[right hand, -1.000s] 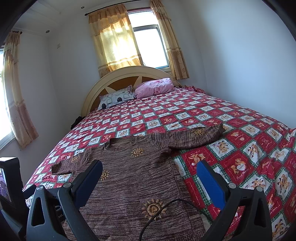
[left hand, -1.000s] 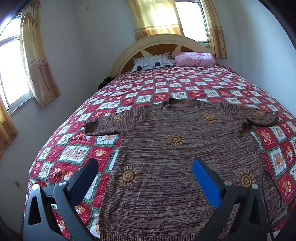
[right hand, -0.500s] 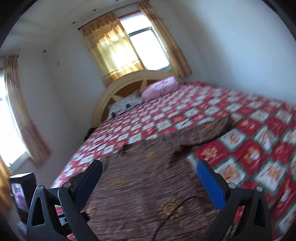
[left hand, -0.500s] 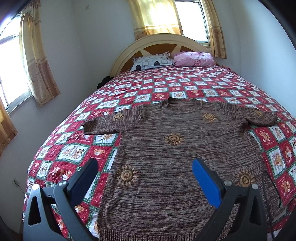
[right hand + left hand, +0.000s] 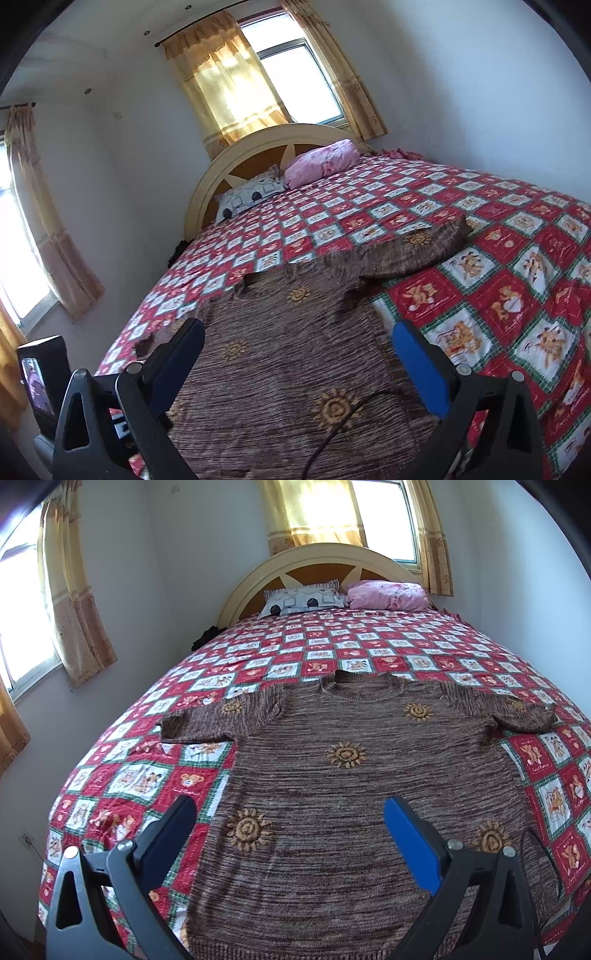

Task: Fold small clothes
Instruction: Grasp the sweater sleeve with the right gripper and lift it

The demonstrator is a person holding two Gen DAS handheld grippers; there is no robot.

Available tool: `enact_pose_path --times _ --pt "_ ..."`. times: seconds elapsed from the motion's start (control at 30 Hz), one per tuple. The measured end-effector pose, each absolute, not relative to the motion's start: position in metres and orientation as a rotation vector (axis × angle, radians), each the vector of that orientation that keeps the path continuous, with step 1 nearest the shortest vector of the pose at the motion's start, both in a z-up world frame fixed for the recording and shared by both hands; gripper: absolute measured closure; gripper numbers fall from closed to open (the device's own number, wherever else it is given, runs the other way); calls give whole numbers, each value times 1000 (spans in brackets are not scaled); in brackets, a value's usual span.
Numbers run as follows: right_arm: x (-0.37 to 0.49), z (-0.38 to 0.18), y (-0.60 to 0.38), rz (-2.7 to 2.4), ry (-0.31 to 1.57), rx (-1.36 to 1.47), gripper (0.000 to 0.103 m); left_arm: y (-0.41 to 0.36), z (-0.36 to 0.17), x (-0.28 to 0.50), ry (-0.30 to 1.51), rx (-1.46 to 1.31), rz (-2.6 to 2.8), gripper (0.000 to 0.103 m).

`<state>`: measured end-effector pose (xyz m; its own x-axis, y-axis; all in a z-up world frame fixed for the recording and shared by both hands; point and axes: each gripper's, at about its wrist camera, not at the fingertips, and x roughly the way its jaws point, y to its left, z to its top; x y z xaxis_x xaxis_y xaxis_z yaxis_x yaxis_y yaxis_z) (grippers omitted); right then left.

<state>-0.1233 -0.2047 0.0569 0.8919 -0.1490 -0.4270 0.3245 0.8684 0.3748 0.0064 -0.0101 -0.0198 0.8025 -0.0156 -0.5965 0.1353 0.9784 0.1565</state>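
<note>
A brown knit sweater (image 5: 351,782) with orange sun motifs lies flat on the bed, front up, both short sleeves spread out, collar toward the headboard. It also shows in the right wrist view (image 5: 288,354), tilted. My left gripper (image 5: 288,812) is open and empty, held above the sweater's lower part near the hem. My right gripper (image 5: 297,334) is open and empty, above the sweater's lower right part. The left sleeve (image 5: 207,723) and the right sleeve (image 5: 417,247) lie out to the sides.
The bed has a red and white patchwork quilt (image 5: 406,653). Two pillows (image 5: 384,594) lie against the arched headboard (image 5: 325,557). Walls flank the bed on both sides. A black cable (image 5: 340,424) crosses the sweater near the hem. The other gripper's device (image 5: 40,376) shows at the left.
The right wrist view has rolled and tilted, so the bed now slants; the right gripper has shifted a little. The left gripper has barely moved. The sweater has not moved.
</note>
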Motion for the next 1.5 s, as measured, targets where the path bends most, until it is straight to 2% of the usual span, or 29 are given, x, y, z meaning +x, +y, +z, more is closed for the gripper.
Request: enact_pose_path --times 0.27,0.4,0.47,0.53,0.57,0.73,0.97,1.03,1.07,1.1,1.27,1.5 --pt "-101 46 -286 -477 398 375 1 -3 -39 59 693 169 -140 0" --pt "-71 39 -367 -502 481 472 1 3 -42 94 714 131 -116 0" --pt "-49 27 -421 -524 529 586 7 6 -45 106 715 114 -105 0" --pt "-34 14 -464 -562 540 681 28 10 -50 114 711 101 -90 0" --pt "-27 8 -480 -574 550 706 30 13 -53 118 712 99 -86 0" --pt "19 -21 -524 -530 651 795 30 21 -76 135 767 87 -68 0" --pt "74 -63 -531 -505 805 786 32 22 -102 145 807 89 -44 0" --pt "81 -64 -528 -525 825 724 45 19 -110 145 830 110 -39 0" --pt "84 -65 -527 -527 846 692 67 19 -113 148 847 112 -41 0" --pt "86 -67 -528 -525 866 683 94 19 -115 149 859 105 -48 0" --pt "82 -43 -527 -520 824 681 95 25 -115 152 872 59 -78 0" --pt "116 67 -451 -377 651 537 95 27 -116 153 874 43 -88 0"
